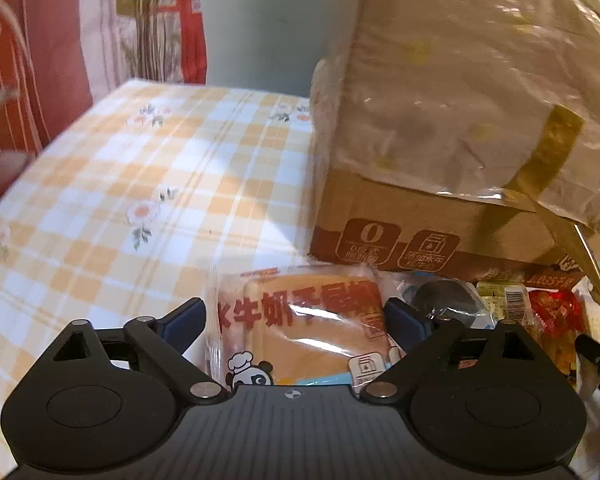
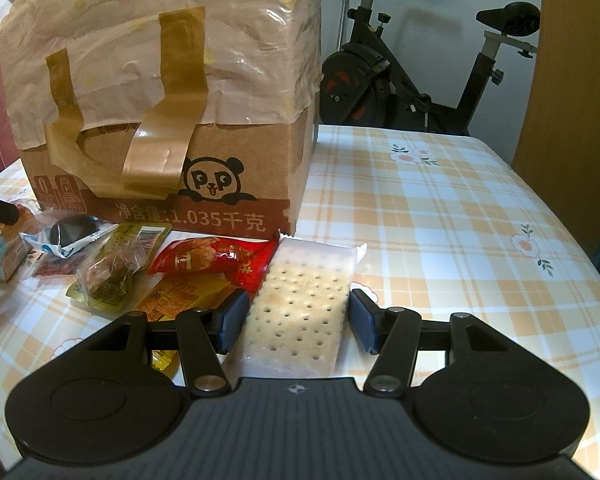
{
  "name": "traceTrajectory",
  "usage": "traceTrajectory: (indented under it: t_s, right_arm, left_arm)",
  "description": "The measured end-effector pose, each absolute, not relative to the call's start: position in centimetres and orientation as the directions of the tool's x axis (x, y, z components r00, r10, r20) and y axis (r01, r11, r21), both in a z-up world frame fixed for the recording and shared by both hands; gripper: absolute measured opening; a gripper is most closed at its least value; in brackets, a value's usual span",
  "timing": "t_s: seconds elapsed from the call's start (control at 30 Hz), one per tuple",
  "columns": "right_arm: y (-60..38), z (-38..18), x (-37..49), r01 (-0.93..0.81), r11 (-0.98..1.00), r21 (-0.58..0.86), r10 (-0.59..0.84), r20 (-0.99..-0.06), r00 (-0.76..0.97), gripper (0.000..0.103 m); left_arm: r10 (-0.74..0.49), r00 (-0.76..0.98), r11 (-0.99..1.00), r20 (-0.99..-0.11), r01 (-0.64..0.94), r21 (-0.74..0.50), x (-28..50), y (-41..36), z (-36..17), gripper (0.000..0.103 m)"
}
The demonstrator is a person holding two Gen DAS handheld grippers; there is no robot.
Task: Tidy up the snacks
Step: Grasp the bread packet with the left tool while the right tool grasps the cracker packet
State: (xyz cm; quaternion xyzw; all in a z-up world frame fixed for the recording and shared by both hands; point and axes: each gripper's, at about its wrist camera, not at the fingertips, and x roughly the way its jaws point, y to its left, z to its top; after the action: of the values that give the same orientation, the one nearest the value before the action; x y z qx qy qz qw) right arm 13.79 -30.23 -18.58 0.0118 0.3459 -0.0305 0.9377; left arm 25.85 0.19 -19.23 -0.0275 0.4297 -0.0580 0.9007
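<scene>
The left gripper [image 1: 296, 320] and right gripper [image 2: 296, 320] share black ribbed bodies, round black side discs, silver pivot pins, a small crosshair mark and blue ridged pads [image 2: 233, 320].

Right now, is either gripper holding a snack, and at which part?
Neither holds anything. The left gripper stands open around the bread packet. The right gripper stands open beside the long sides of the cracker packet, pads apart from it.

The right gripper [image 2: 297, 322] has its jaws either side of a cracker packet [image 2: 300, 308]; a cardboard box [image 2: 220, 184] stands at eleven o'clock on the checked surface [image 2: 440, 240].
</scene>
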Motion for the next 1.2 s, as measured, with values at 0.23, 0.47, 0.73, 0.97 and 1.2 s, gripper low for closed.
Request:
traceTrajectory:
  t_s: [0.23,0.47,0.73,0.97,1.2]
  right_arm:
    - [-30.3,-18.6,13.8,0.065,0.998,0.002,-0.048,-0.649,0.759,0.058]
    - [-30.2,-18.6,13.8,0.065,0.998,0.003,-0.048,-0.649,0.759,0.058]
    - [-30.2,-18.6,13.8,0.065,0.998,0.009,-0.044,-0.648,0.76,0.058]
    - [-30.6,-18.4,13.6,0.076,0.996,0.04,-0.033,-0.645,0.764,0.054]
    - [-31.3,-17.2,12.7,0.107,0.992,0.073,-0.041,-0.609,0.792,0.052]
  left_arm:
    - [-0.191,0.636,0.981,-0.748,0.092,-0.173,25.2,0.8,-19.5,0.086]
    - [-0.189,0.66,0.982,-0.727,0.107,-0.158,23.7,0.5,-19.2,0.079]
    - [-0.166,0.695,0.985,-0.699,0.087,-0.147,23.1,0.9,-18.2,0.078]
    - [-0.157,0.733,0.987,-0.661,0.094,-0.13,22.1,1.0,-17.1,0.078]
    - [-0.137,0.777,0.99,-0.614,0.084,-0.115,21.3,1.2,-15.8,0.078]
